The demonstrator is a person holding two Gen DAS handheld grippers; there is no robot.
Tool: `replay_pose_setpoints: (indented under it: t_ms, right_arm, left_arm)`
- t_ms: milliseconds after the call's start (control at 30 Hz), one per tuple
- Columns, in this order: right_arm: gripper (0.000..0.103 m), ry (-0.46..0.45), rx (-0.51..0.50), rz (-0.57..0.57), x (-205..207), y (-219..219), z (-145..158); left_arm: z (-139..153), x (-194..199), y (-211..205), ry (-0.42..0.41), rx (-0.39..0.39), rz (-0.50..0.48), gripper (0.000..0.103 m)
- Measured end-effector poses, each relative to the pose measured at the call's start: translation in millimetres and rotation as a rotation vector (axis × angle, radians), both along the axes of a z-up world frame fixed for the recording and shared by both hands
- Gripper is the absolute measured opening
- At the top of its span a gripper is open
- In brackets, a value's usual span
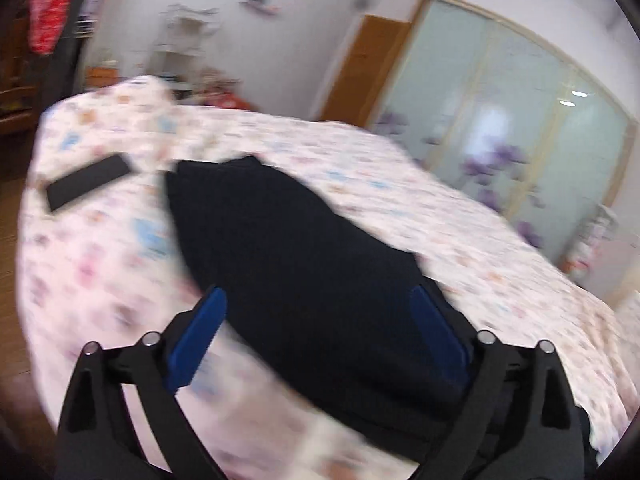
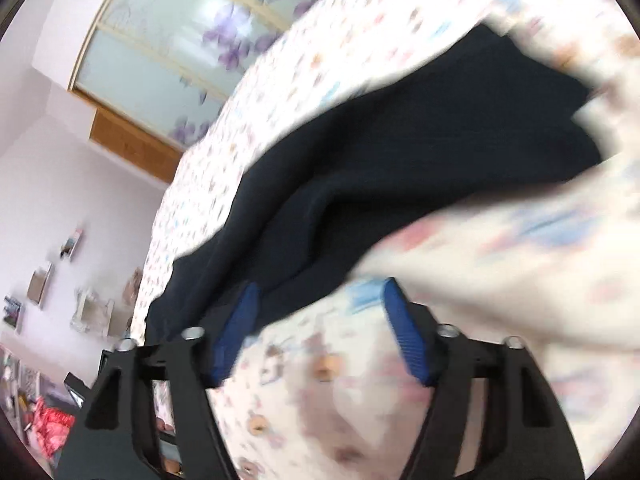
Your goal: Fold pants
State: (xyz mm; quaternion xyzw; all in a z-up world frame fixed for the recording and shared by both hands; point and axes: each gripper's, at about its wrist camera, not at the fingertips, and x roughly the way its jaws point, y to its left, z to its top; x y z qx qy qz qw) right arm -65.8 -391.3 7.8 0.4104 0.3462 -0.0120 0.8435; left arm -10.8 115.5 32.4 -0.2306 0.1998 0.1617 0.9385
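Note:
Dark navy pants (image 1: 288, 248) lie spread on a bed with a pink floral sheet (image 1: 100, 264). In the left wrist view my left gripper (image 1: 318, 292) hovers over the near end of the pants, its blue fingers (image 1: 204, 332) spread wide and holding nothing. In the right wrist view the pants (image 2: 400, 152) run diagonally across the sheet (image 2: 500, 280), with a soft fold near the middle. My right gripper (image 2: 320, 284) stands open just above the pants' near edge. Its left pad is over dark cloth and its right pad over sheet, and nothing is clamped. Both views are blurred.
A flat black rectangular object (image 1: 88, 182) lies on the bed's far left. Sliding wardrobe doors with purple flowers (image 1: 500, 132) stand beyond the bed, next to a wooden panel (image 1: 360, 68). Red clothing (image 1: 52, 8) hangs at the upper left. The bed's edge drops to a wooden floor on the left.

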Motion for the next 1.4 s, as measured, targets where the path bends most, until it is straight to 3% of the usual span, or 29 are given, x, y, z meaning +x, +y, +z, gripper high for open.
replay_pose_setpoints:
  t_ms: [100,167,267,467,633,767,900,1033,1133,1233,1300,1400]
  right_arm:
    - [0.054,0.001,-0.157,-0.160,-28,-52,26]
    - [0.053,0.032,-0.252,-0.219,-32,-78,36]
    - [0.048,0.127,-0.247,-0.217,-20,-111,28]
    - [0.048,0.245,-0.183,-0.178,-7,-104,-3]
    - [0.048,0.308,-0.203,-0.121,13,-88,-14]
    - [0.020,0.332,-0.263,-0.059,18,-81,-16]
    - [0.013,0.330,-0.413,0.000,20,-62,6]
    - [0.011,0.305,-0.666,0.005,39,-48,48]
    - [0.005,0.181,-0.887,-0.015,57,-35,96]
    - [0.000,0.052,-1.019,-0.108,52,-40,126]
    - [0.000,0.103,-0.941,-0.165,48,-70,111]
    - [0.000,0.315,-0.686,-0.111,41,-118,38]
  left_arm:
    - [-14,4,-47,-0.064,0.102,-0.184,0.096]
    - [-22,6,-68,-0.072,0.191,-0.256,0.096]
    - [-17,17,-83,-0.065,0.234,-0.364,0.096]
    - [-13,11,-81,-0.120,0.214,-0.371,0.101]
    - [-10,3,-94,-0.145,0.255,-0.405,0.101]
    - [-10,0,-101,-0.158,0.280,-0.423,0.101]
    - [-11,3,-98,-0.141,0.265,-0.418,0.101]
    - [-14,6,-93,-0.126,0.239,-0.410,0.101]
    - [-15,10,-90,-0.109,0.229,-0.406,0.101]
    - [-17,11,-87,-0.102,0.216,-0.400,0.101]
    - [-18,12,-86,-0.098,0.206,-0.398,0.101]
    - [-18,13,-86,-0.087,0.204,-0.402,0.101]
